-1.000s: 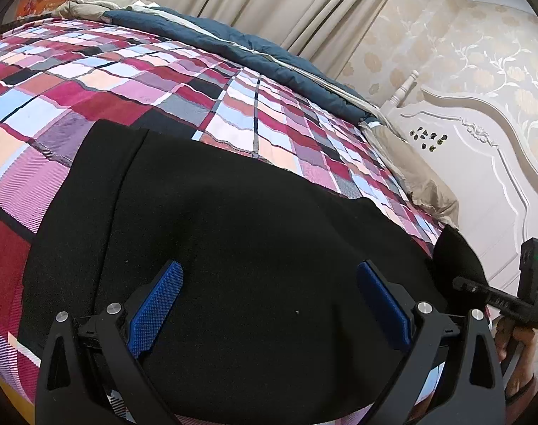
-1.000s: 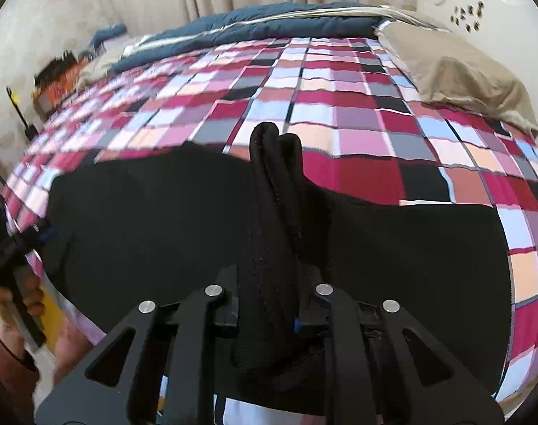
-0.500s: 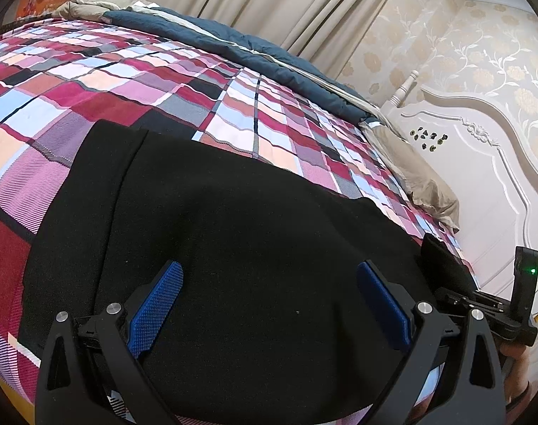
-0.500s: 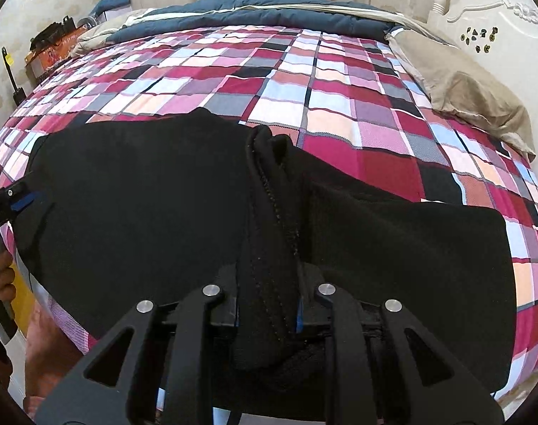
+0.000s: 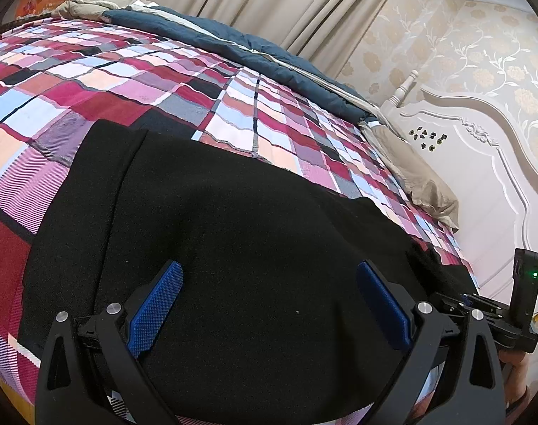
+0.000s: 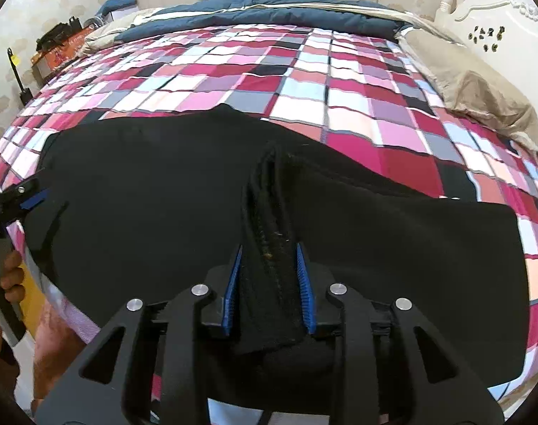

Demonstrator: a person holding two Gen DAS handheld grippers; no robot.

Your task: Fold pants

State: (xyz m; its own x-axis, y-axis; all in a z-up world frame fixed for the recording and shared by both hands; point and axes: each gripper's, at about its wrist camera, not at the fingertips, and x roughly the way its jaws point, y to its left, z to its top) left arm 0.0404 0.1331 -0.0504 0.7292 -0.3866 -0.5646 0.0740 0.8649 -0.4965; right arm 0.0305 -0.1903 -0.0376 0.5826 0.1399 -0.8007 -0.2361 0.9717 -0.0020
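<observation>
The bed fills the room, its checked cover running up to a navy quilt at twelve o'clock and a tan pillow at two o'clock. The pants lie across the near half of it, a broad black sheet from nine to three o'clock, spread mostly flat

What has changed over the last second is on the right side. A second ago the bunched edge stood up tall between the right fingers; now that ridge has sunk low and lies almost along the cloth beneath it. The blue pads, hidden before, show on either side of the fold, so the right gripper has eased a little, though it still pinches the thick seamed edge at six o'clock

I read that as the fold being laid down and the release just starting; the half looks carried over, with smoothing and the next fold left

The left gripper has not stirred: spread wide, gripping nothing, poised at the pants' near edge, and I cannot tell if it touches the cloth
</observation>
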